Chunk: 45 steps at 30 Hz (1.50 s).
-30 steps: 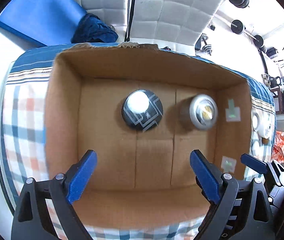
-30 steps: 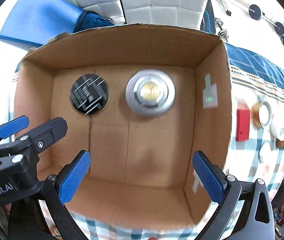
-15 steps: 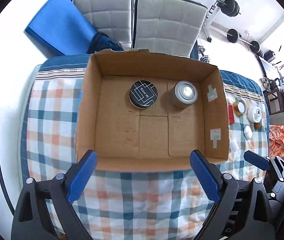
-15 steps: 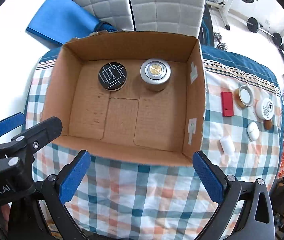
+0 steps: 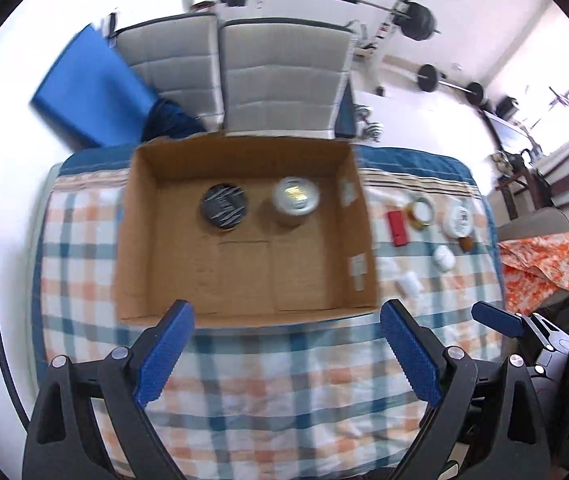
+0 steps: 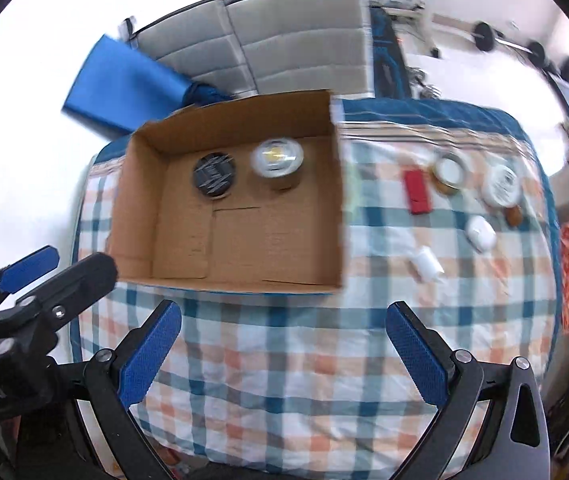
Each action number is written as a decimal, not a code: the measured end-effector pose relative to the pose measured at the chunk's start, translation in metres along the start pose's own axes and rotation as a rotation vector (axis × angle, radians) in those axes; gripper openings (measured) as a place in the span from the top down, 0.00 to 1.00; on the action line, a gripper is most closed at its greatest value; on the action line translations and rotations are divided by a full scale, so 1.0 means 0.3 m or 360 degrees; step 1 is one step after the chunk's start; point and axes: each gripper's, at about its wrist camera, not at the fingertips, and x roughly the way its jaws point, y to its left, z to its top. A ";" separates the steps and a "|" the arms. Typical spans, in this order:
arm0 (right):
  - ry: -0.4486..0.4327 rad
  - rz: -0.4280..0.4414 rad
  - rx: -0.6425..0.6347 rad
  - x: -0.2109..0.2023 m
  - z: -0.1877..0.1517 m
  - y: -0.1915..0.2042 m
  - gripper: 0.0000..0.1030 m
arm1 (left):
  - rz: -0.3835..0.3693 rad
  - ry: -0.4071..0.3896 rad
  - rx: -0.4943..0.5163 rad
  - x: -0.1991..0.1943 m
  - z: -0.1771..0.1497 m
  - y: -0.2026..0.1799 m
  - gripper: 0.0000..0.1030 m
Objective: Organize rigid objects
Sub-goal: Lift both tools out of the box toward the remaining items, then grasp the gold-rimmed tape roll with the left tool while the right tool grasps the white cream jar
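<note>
- My left gripper (image 5: 286,354) and right gripper (image 6: 284,354) hang spread wide, empty, over a checked tablecloth (image 6: 284,364).
- Cardboard box (image 5: 240,312) sits ahead; grey cushions (image 5: 280,80) and barbells (image 5: 412,20) behind.

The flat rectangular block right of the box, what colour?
Red. The block lies on the checked cloth; clearest in the right wrist view.

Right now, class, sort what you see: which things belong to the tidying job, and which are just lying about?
Part of the job:
cardboard box
black tin and silver tin, both in the box
red block
gold-rimmed lid
white jar
both open grippers

Just lying about:
blue mat
grey cushions
barbells
</note>
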 end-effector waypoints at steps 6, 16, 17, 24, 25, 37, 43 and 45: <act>-0.0014 -0.0163 0.0177 -0.052 0.056 -0.353 0.00 | -0.0108 0.0062 0.0136 0.121 0.103 -0.295 0.07; 0.0070 -0.0261 0.0401 0.112 0.297 -0.904 0.00 | -0.0100 0.0305 0.0223 0.539 0.353 -0.697 0.07; 0.0095 -0.0248 0.0420 0.148 0.325 -0.948 0.00 | -0.0079 0.0316 0.0234 0.575 0.374 -0.719 0.07; 0.0229 -0.0228 0.0462 0.431 0.476 -1.088 0.00 | 0.0015 0.0426 0.0246 0.829 0.473 -0.775 0.07; 0.0247 -0.0225 0.0458 0.469 0.487 -1.094 0.00 | 0.0029 0.0437 0.0248 0.855 0.481 -0.776 0.07; 0.0472 -0.0207 0.0424 0.749 0.538 -1.171 0.31 | -0.0009 0.0651 0.0165 1.111 0.471 -0.749 0.07; 0.0489 -0.0178 0.0457 0.730 0.555 -1.247 0.32 | -0.0133 0.0735 0.0167 1.184 0.467 -0.817 0.07; 0.0502 -0.0185 0.0468 0.738 0.559 -1.269 0.32 | -0.0132 0.0748 0.0176 1.209 0.469 -0.830 0.08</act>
